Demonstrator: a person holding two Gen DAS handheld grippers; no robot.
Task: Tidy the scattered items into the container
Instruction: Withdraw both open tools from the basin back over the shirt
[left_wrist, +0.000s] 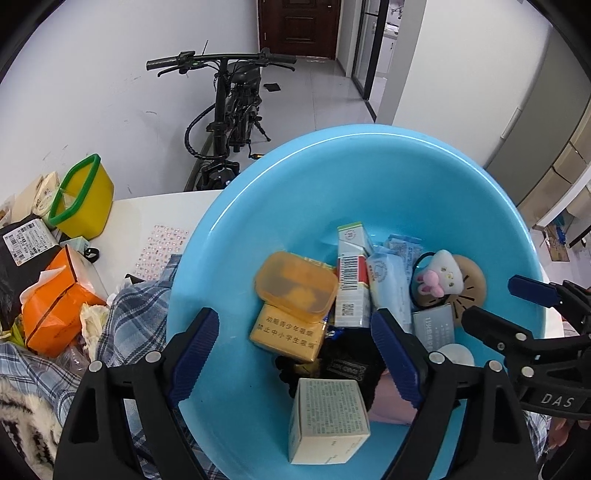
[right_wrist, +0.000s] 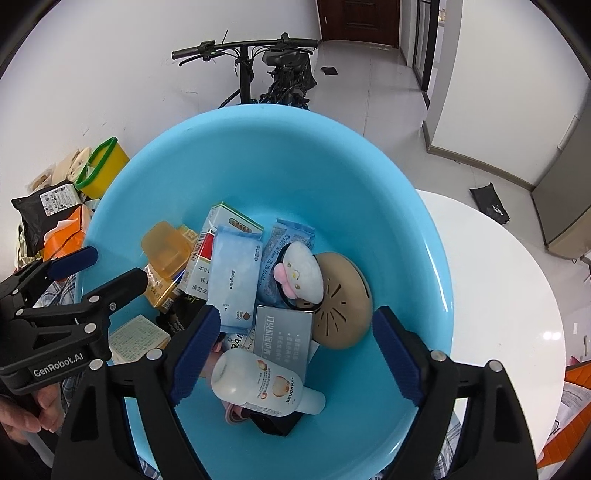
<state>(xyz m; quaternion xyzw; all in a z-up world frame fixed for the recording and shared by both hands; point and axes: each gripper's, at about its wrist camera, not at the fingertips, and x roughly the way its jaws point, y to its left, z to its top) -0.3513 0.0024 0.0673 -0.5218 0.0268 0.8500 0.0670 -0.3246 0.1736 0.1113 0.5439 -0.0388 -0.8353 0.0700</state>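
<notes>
- Step in hand: the drop-off. Both grippers hang over the blue basin (left_wrist: 258, 206), pointing down into it.
- Left gripper (left_wrist: 295, 354): jaws wide apart, nothing clamped. A pale carton (left_wrist: 327, 419) sits in the basin right under the gap, free of the pads, so it looks just let go.
- Right gripper (right_wrist: 293, 354): jaws also wide apart, gripping nothing. A white lotion bottle (right_wrist: 258, 384) lies on its side below the gap, clear of both pads.
- Task's things: in the basin. An orange lidded box (left_wrist: 295, 286), a gold pack (left_wrist: 286, 332), a red-and-white carton (left_wrist: 351, 277), a wipes pack (right_wrist: 236, 273), a plush hair tie (right_wrist: 301, 271), a tan round case (right_wrist: 343, 306) and a grey box (right_wrist: 282, 332) are piled together there.
- Still outside: an orange bag (left_wrist: 55, 306), a yellow tub (left_wrist: 86, 197), a black parcel (left_wrist: 26, 258) and a plaid cloth (left_wrist: 136, 314) to the left of the basin; can't tell which count as the scatter.
- Next move, my guess: lift both grippers clear of the rim, then send 1 left toward the leftover clutter, jaws kept wide for the approach.
</notes>
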